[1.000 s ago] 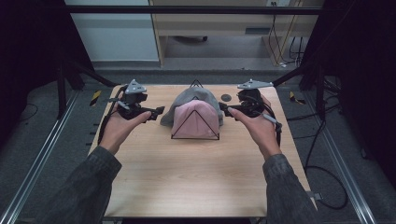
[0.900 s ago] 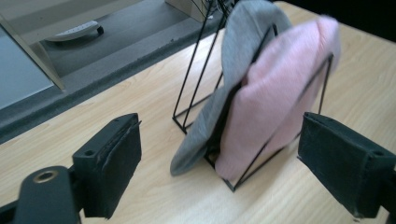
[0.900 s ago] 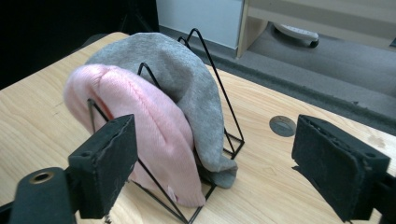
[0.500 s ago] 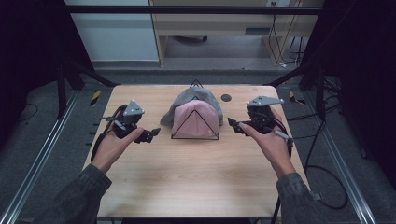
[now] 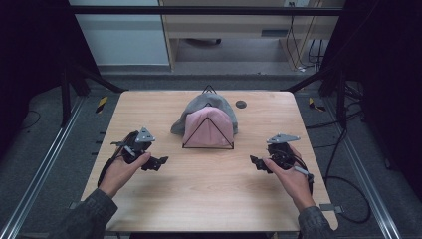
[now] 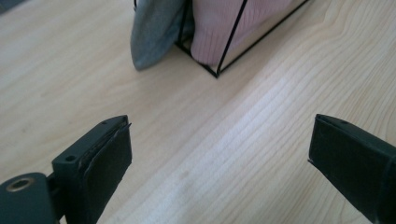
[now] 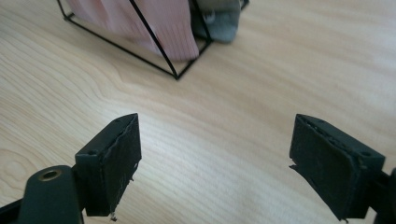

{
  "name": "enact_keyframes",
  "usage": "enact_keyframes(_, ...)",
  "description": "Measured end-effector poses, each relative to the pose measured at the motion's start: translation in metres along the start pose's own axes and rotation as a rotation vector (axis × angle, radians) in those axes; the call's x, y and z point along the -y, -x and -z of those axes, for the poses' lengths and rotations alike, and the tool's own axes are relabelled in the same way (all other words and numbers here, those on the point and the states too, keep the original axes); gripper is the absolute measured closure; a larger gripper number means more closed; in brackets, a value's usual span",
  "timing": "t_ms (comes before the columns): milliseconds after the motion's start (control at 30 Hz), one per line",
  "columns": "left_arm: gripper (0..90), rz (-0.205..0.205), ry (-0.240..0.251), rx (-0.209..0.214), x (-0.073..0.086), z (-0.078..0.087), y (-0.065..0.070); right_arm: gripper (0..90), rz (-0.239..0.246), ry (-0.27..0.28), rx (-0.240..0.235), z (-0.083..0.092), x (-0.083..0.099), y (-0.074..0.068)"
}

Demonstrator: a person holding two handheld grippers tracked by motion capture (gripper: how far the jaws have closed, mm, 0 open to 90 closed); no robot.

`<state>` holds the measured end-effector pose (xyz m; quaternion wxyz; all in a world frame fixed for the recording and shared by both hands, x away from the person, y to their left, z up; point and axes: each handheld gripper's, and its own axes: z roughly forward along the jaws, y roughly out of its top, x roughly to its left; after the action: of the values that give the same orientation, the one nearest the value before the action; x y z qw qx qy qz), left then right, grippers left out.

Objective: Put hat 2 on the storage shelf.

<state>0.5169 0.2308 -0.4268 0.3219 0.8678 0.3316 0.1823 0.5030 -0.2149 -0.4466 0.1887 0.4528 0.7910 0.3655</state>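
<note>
A black wire triangular rack (image 5: 208,146) stands at the middle of the table's far half. A pink cloth (image 5: 208,127) hangs over it, and a grey cloth (image 5: 201,105) lies over the rack behind the pink one. My left gripper (image 5: 160,162) hovers low over the wood to the rack's left front, open and empty; its jaws have just been opening. My right gripper (image 5: 255,162) is to the right front, open and empty, its jaws having just closed a little. The left gripper view shows the grey cloth (image 6: 154,32), pink cloth (image 6: 224,23) and rack corner (image 6: 217,74) ahead.
A small dark round disc (image 5: 241,104) lies on the wooden table (image 5: 209,199) behind the rack on the right. Metal rails run along the floor on both sides. A pale cabinet stands beyond the far edge.
Both hands have come down and back toward the near side, away from the rack, spreading apart. The cloths and rack stay put.
</note>
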Motion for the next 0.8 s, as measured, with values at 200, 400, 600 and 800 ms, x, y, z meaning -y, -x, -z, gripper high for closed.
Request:
enact_keyframes(200,5.4,0.03,-0.047,0.014,0.02,-0.012,-0.001,17.5,-0.047,-0.027,-0.001,-0.011,0.018,0.006)
enact_keyframes(400,5.4,0.069,-0.064,0.023,0.036,-0.02,-0.002,17.2,-0.07,-0.051,-0.005,-0.018,0.029,0.007)
enact_keyframes(600,5.0,0.09,-0.083,0.032,0.046,-0.026,-0.002,16.6,-0.08,-0.07,0.007,-0.023,0.038,0.006)
enact_keyframes(800,5.0,0.112,-0.081,0.029,0.053,-0.029,-0.002,16.2,-0.082,-0.08,0.011,-0.026,0.044,0.005)
